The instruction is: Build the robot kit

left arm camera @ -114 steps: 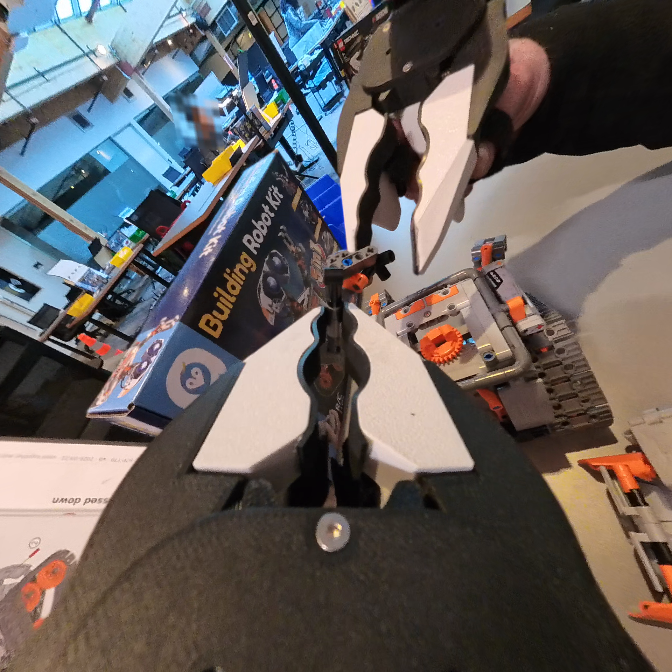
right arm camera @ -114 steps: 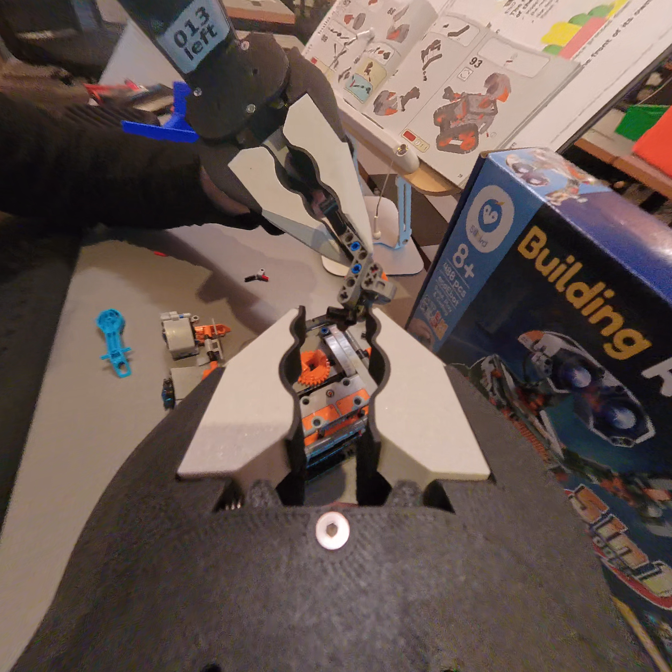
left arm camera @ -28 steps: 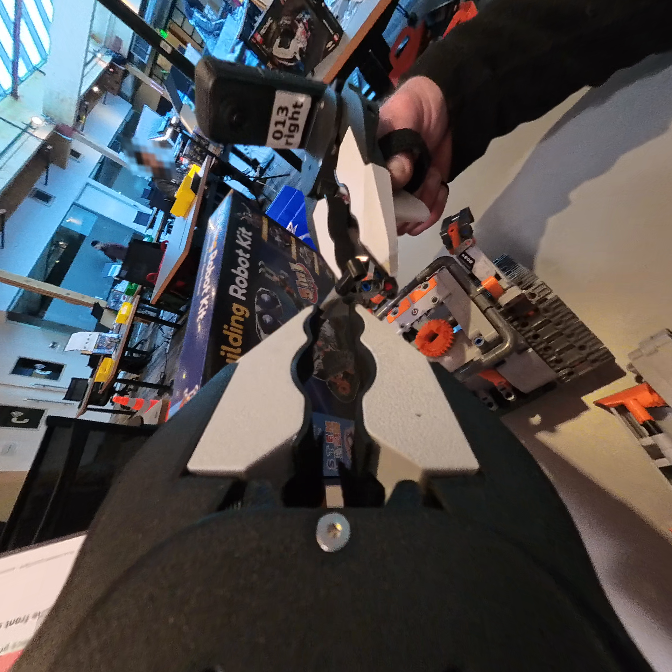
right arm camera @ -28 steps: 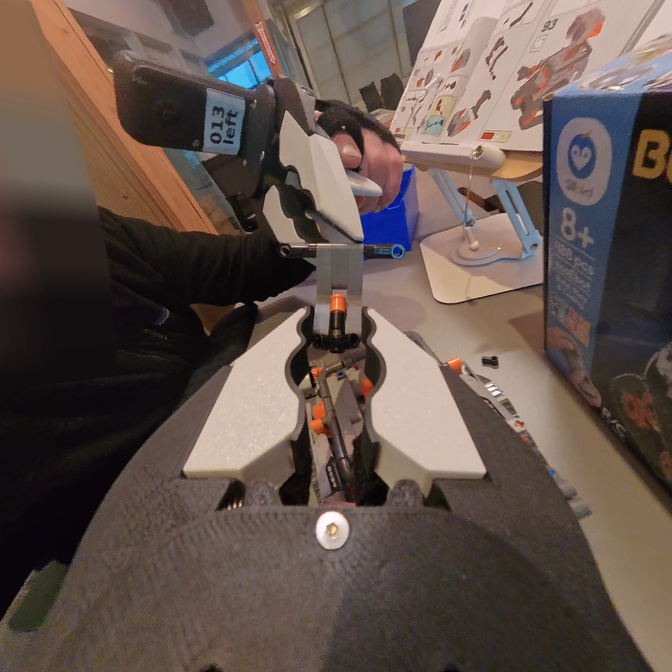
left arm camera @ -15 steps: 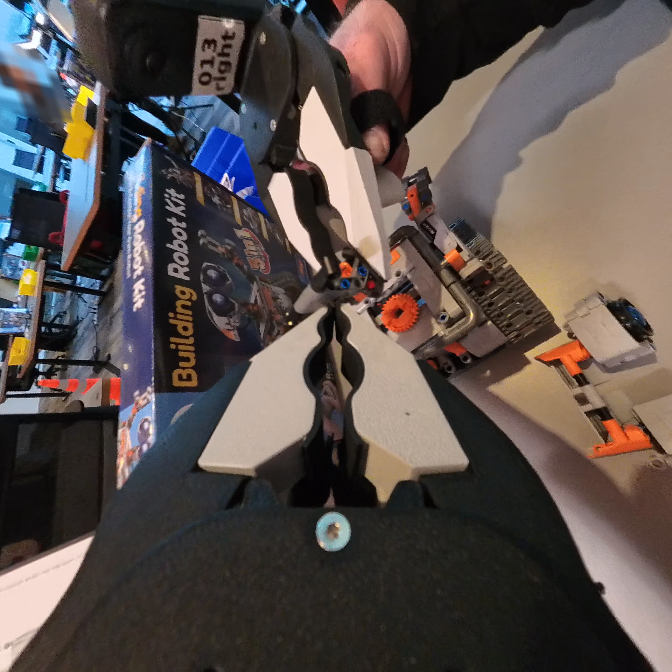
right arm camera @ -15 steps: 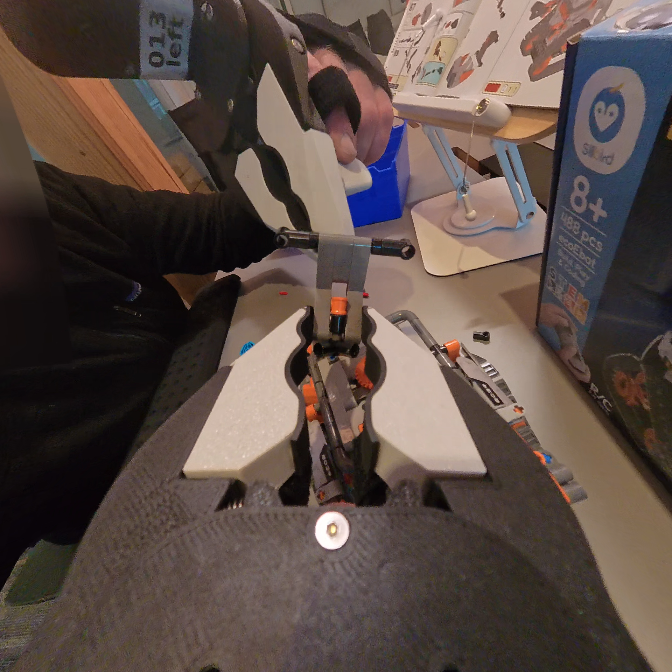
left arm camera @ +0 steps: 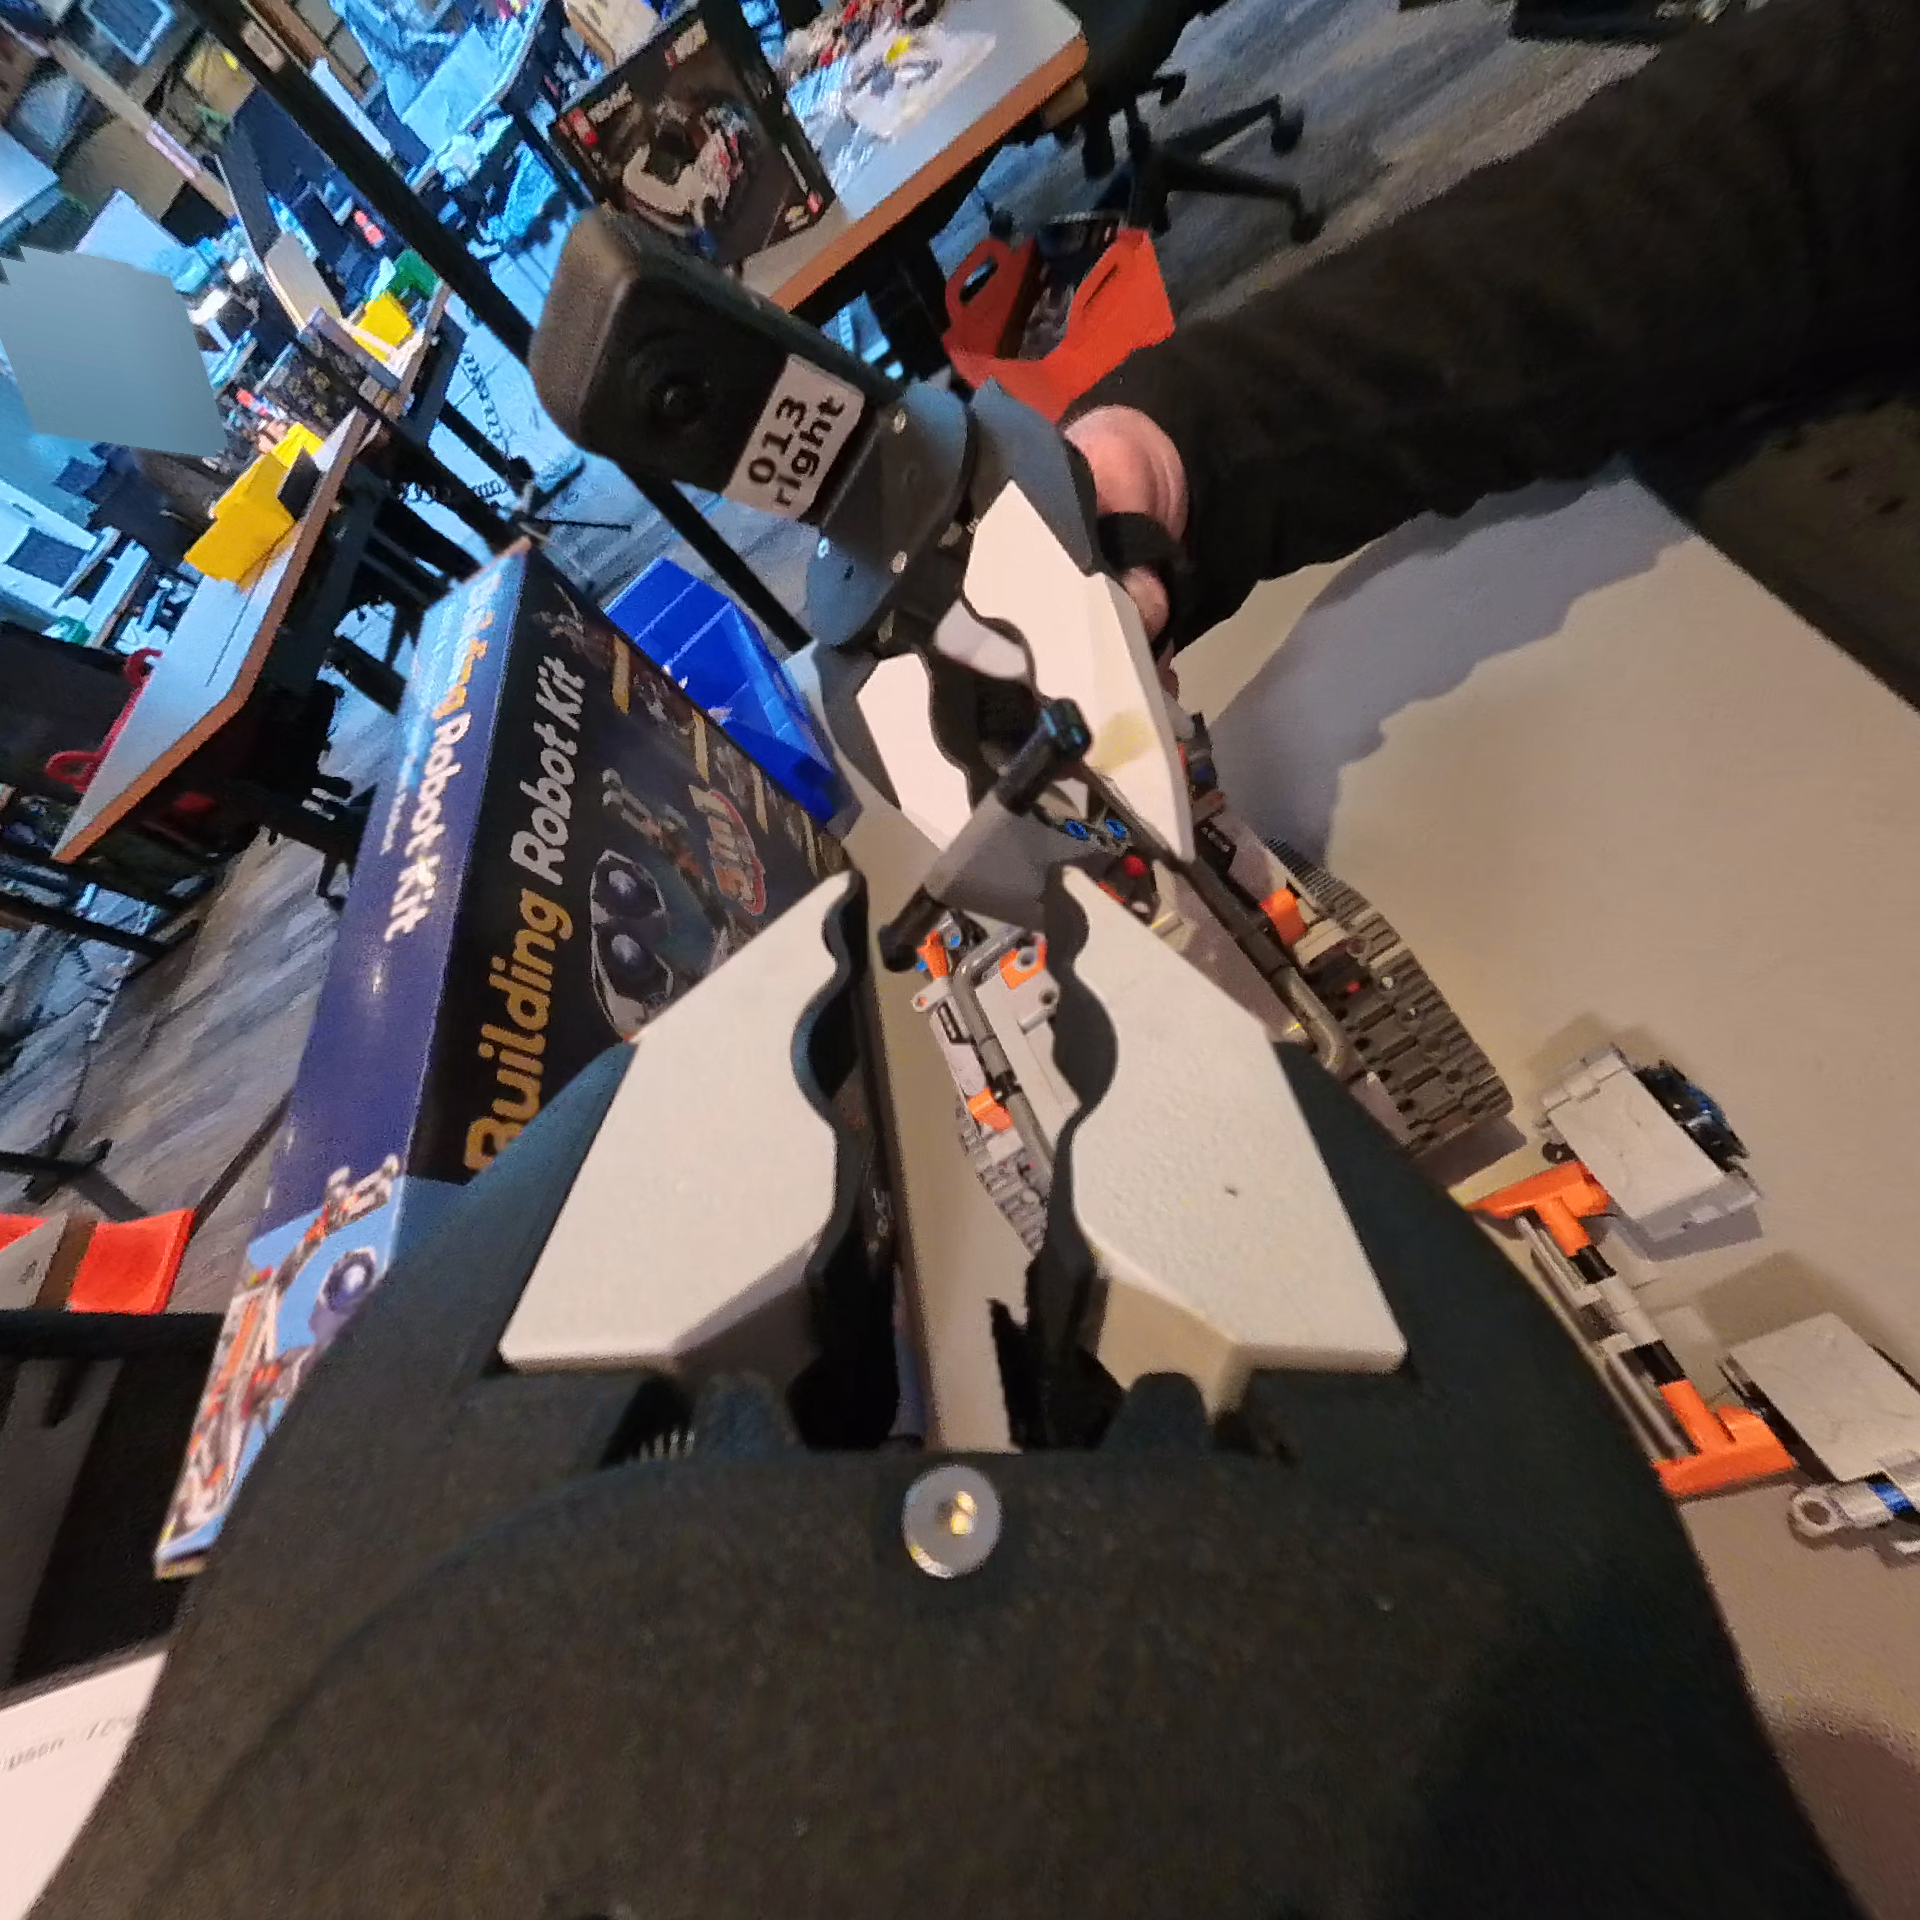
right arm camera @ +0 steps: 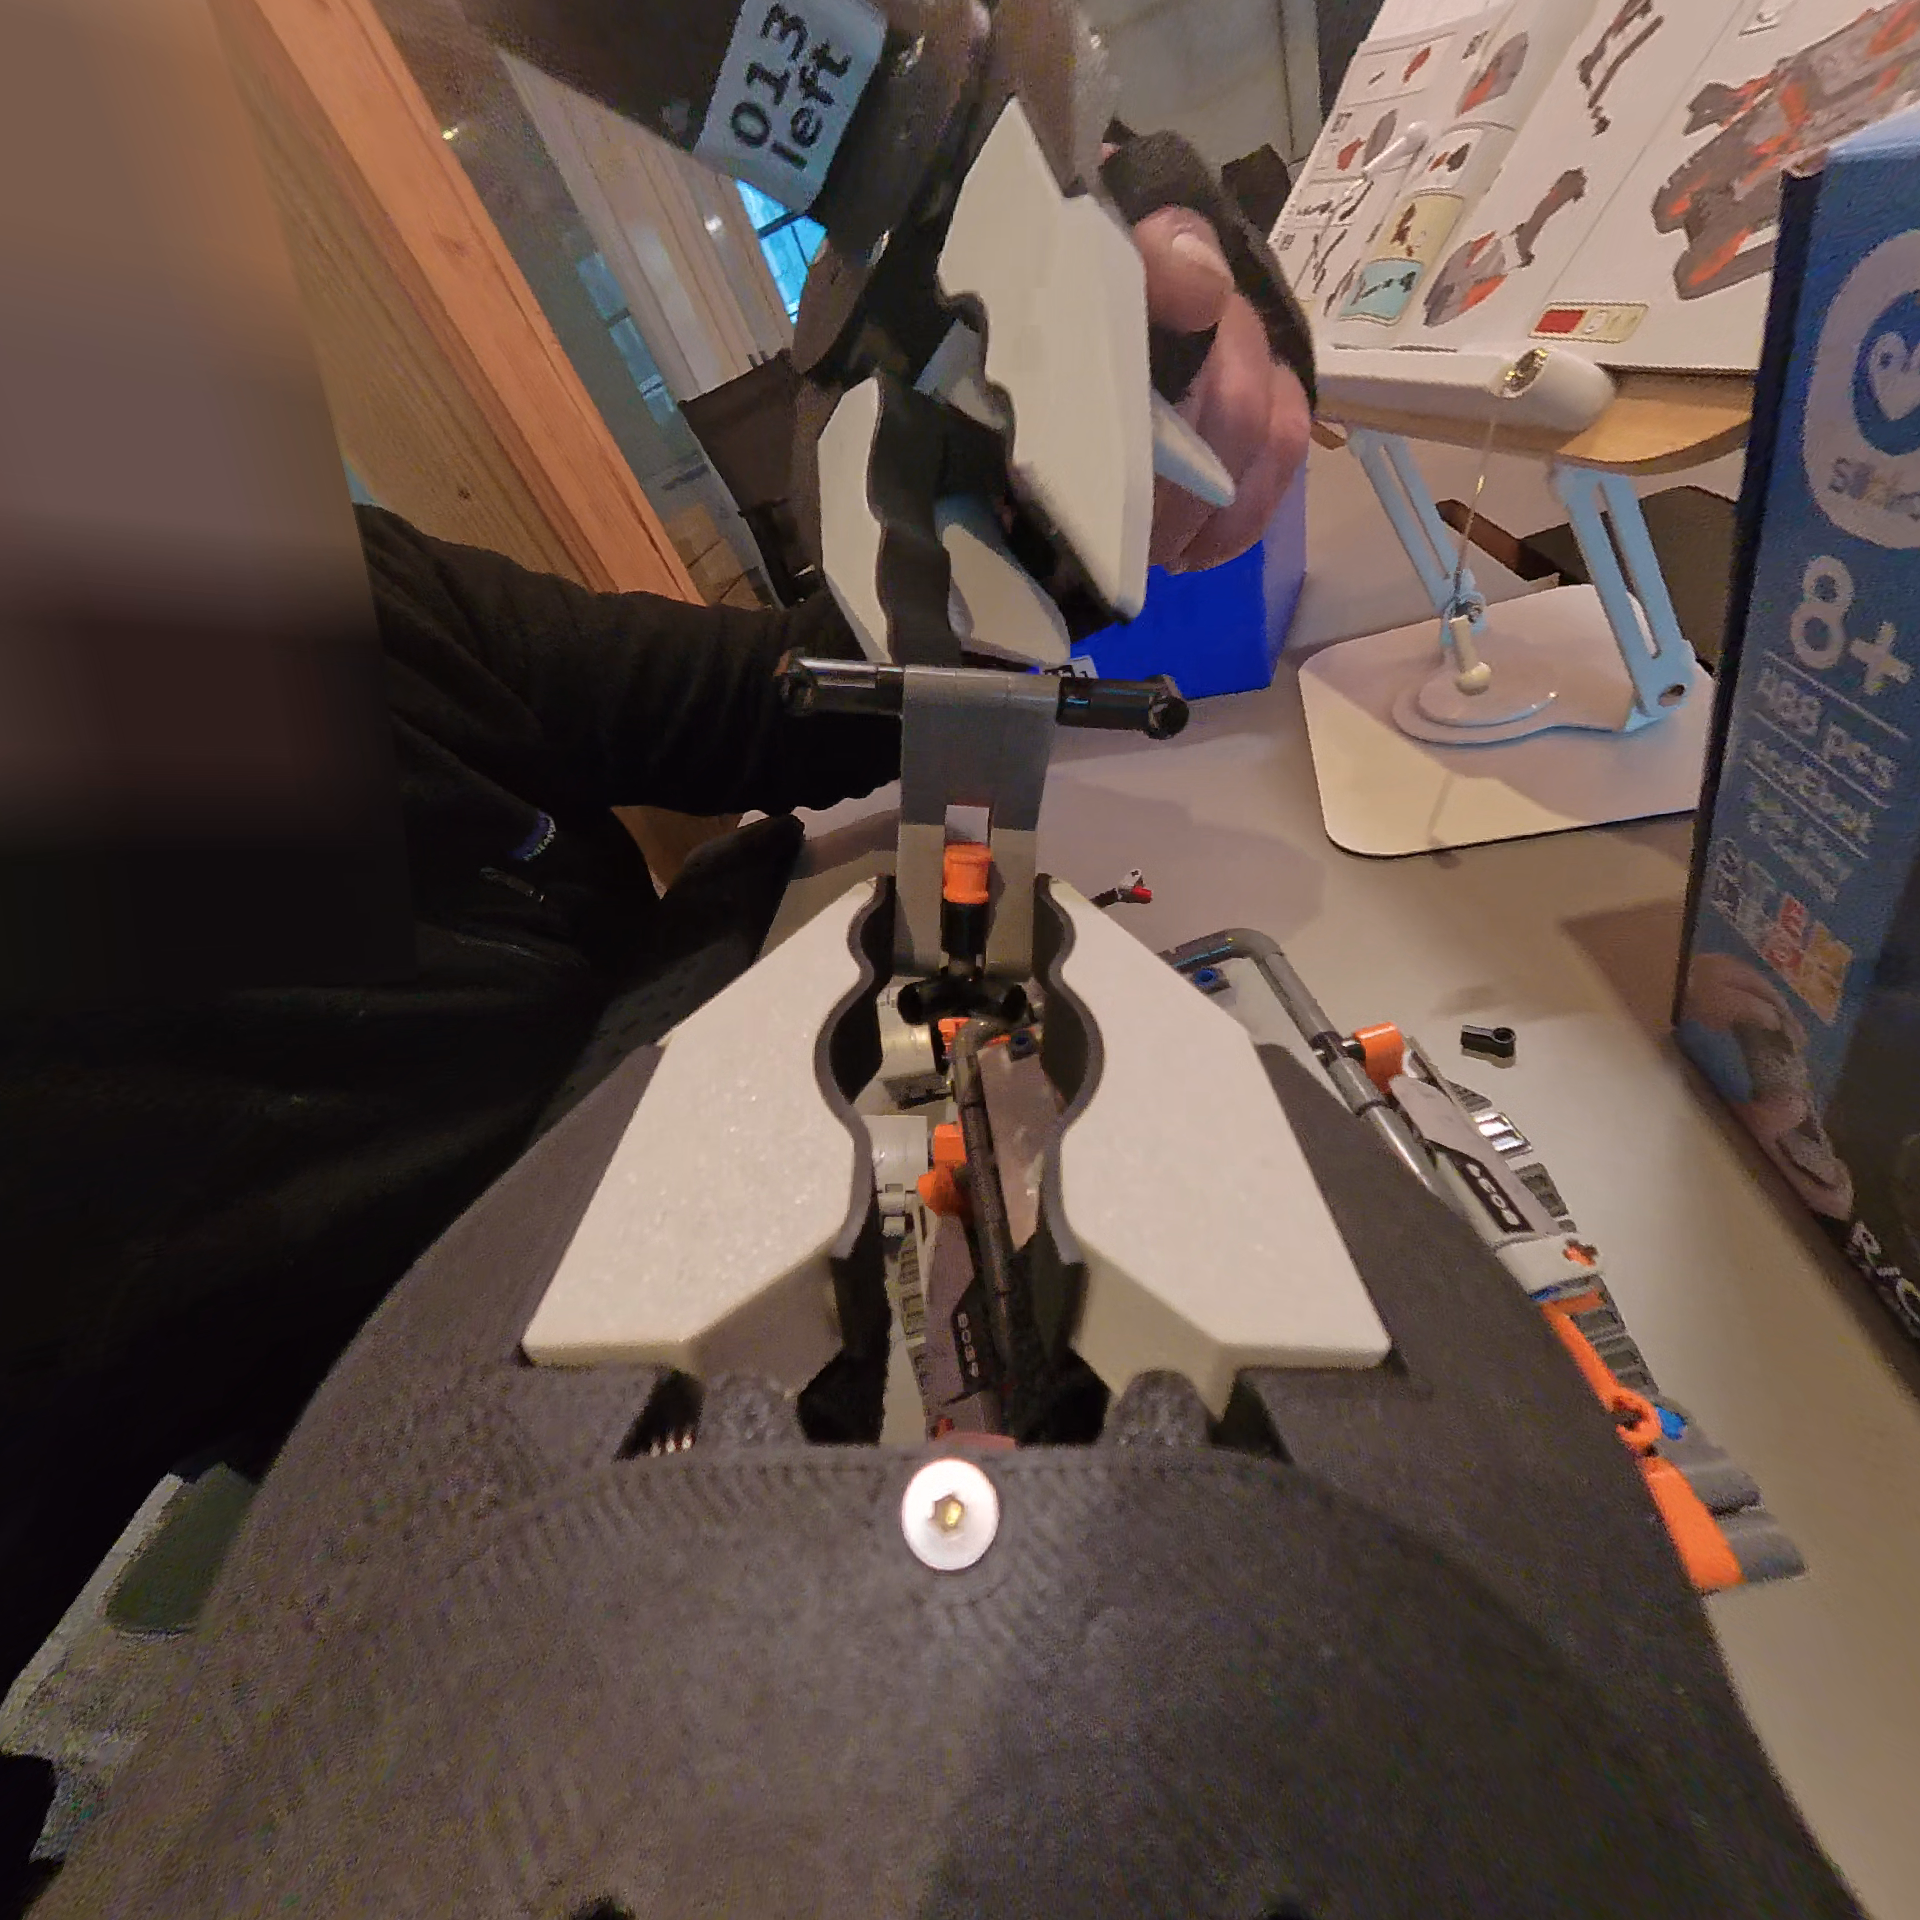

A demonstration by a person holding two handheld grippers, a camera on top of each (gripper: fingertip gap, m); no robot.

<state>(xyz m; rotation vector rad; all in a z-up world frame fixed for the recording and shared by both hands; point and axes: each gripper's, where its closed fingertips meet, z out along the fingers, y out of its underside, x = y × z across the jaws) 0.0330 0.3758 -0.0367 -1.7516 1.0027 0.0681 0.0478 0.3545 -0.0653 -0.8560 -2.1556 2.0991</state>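
**Small grey part held over the tracked model**

The pale tabletop carries a tall blue kit box on the left and, to its right, a grey-and-orange tracked model. Loose sub-assemblies lie near its right end. An open instruction booklet stands on a stand at the far side.

The right hand-held gripper is clenched on the forked legs of a small grey T-shaped piece, whose black cross-axle sticks out both ways, just above the model. The left hand-held gripper is released, its fingers apart and empty, with its tips close beside that piece's axle. The piece is not yet seated on the model.
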